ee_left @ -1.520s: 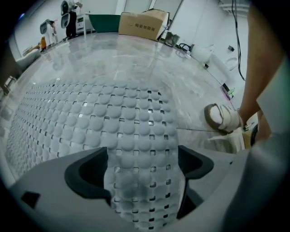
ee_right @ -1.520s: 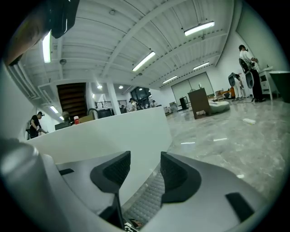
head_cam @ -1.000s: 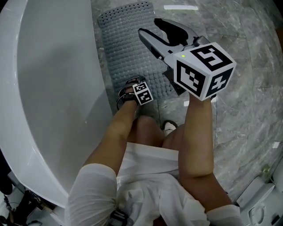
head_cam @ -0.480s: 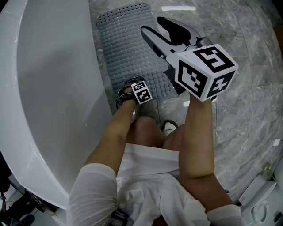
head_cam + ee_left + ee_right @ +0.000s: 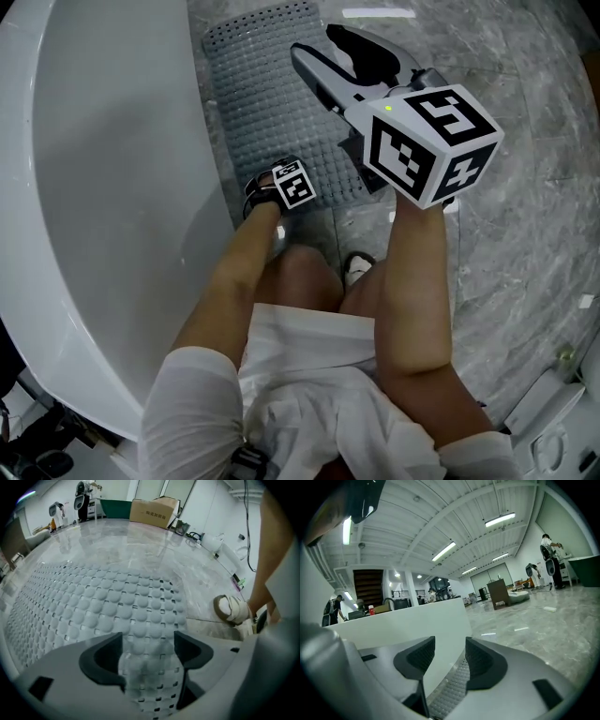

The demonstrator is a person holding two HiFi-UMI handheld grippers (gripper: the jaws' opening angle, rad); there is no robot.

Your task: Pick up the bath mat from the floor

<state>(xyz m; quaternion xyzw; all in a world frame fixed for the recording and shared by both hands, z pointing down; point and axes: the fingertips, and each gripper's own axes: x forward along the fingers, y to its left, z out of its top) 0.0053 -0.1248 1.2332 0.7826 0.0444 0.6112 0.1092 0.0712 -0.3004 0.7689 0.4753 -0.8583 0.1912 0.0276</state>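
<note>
The grey studded bath mat (image 5: 272, 94) lies flat on the marble floor beside the tub. My left gripper (image 5: 267, 187) points steeply down at the mat's near edge. In the left gripper view the bath mat (image 5: 117, 597) runs between the jaws of the left gripper (image 5: 149, 646). Those jaws have just been closing, but a gap still shows on each side, so it is open. My right gripper (image 5: 328, 56) hovers above the mat's right side, open and empty. In the right gripper view the right gripper (image 5: 450, 653) faces the tub, with a strip of bath mat (image 5: 450, 691) below.
The white bathtub (image 5: 112, 187) runs along the mat's left side and fills the left of the right gripper view as the bathtub (image 5: 408, 625). The person's shoe (image 5: 356, 267) stands on the floor just behind the mat. Grey marble floor (image 5: 525, 234) spreads to the right.
The left gripper has shifted slightly forward over the mat's near edge. The right gripper has barely moved.
</note>
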